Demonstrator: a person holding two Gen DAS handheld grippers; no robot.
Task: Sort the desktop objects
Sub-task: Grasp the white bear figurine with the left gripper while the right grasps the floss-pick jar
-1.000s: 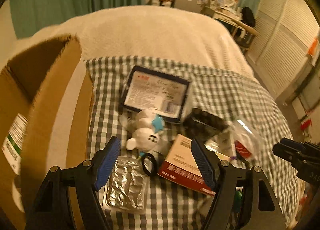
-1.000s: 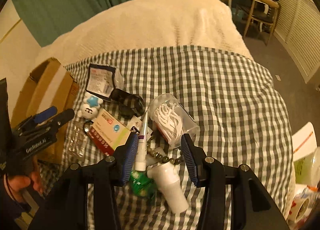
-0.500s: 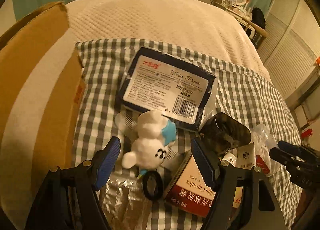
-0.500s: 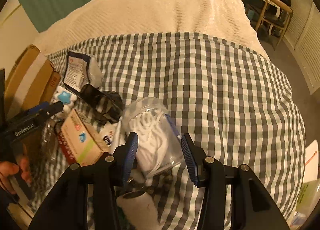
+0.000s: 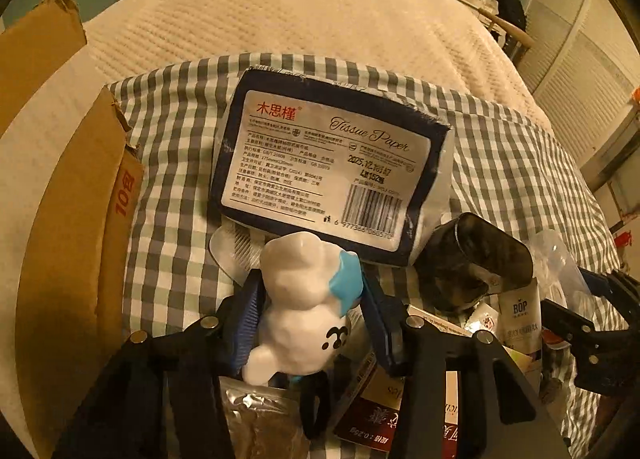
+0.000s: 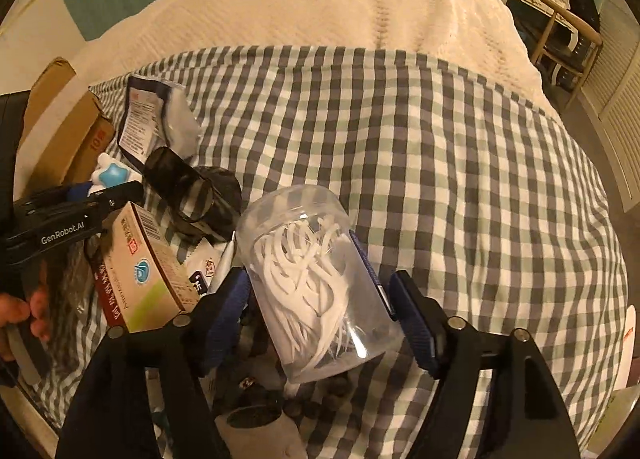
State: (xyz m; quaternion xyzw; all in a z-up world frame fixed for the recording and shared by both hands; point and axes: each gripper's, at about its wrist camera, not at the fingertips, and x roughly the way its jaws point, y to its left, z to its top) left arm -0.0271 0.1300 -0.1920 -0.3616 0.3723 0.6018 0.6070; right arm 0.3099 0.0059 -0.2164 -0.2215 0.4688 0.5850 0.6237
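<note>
The left gripper (image 5: 310, 299) is closing on the white toy (image 5: 304, 311), just below the tissue pack (image 5: 320, 163). The right gripper (image 6: 320, 299) is opening around the jar (image 6: 316, 287), right of that pack.

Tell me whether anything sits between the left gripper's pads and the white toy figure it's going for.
Nothing visible does. The left gripper already straddles the white toy figure, a blue pad on each side, and its jaws are closing on it. The tissue paper pack lies just beyond the toy's head, outside the jaws, so it blocks nothing.
</note>
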